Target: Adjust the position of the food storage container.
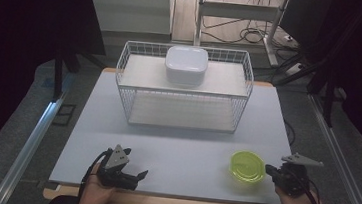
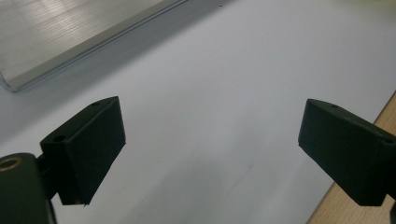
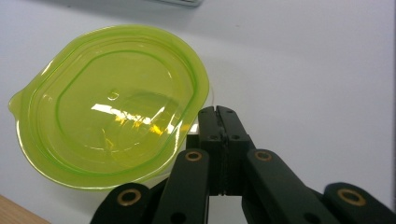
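Right tool [image 3: 218, 109] clenched beside a green lid [image 3: 109, 105] at the table's near edge.

Its jaws are pressed together on nothing, tips just beside the lid's rim; the translucent green lid lies flat on the white table [image 1: 179, 147], near the right front corner. The left tool [image 1: 139, 174] rests released, jaws spread wide, over bare table. Behind stands a wire basket [image 1: 127, 66] carrying a white container [image 1: 186, 65].

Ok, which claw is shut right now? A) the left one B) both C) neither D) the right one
D: the right claw has its jaws pressed together beside the green lid, while the left claw stands wide open over the table.
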A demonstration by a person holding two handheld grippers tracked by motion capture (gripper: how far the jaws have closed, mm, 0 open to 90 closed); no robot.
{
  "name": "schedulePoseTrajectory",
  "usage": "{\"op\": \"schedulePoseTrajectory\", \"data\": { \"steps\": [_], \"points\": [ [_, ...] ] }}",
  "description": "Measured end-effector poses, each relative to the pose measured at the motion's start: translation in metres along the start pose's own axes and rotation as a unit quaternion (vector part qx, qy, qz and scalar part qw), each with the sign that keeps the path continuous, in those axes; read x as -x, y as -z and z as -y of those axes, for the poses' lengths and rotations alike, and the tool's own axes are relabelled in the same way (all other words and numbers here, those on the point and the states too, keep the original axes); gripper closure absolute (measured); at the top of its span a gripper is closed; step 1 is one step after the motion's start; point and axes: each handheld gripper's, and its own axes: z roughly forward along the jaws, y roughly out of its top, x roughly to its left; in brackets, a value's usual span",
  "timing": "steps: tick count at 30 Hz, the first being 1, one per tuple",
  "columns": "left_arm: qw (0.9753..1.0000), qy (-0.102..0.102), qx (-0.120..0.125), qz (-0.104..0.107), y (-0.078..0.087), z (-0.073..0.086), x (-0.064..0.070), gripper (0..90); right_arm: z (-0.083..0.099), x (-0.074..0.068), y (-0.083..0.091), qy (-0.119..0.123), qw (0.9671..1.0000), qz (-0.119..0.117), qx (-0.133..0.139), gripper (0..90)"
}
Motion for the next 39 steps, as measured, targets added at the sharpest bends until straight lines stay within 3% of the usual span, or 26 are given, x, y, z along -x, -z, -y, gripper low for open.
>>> {"op": "schedulePoseTrajectory", "data": {
  "steps": [10,20,29,39],
  "points": [
    [1.0000,-0.001,-0.002,0.003,-0.002,0.000,0.002,6.9,-0.011,-0.029,-0.018,0.020,0.9986,-0.048,-0.006,89.7],
    [1.0000,-0.004,-0.003,0.003,-0.002,-0.001,0.002,6.9,-0.014,-0.058,-0.037,0.032,0.9938,-0.103,-0.027,89.6],
    [1.0000,-0.005,-0.003,0.003,-0.002,-0.001,0.003,6.9,-0.004,-0.069,-0.046,0.029,0.9900,-0.127,-0.054,89.6],
    [0.9999,-0.009,-0.008,0.004,-0.004,-0.001,0.004,6.9,-0.013,-0.085,-0.063,0.037,0.9852,-0.162,-0.045,89.6]
  ]
}}
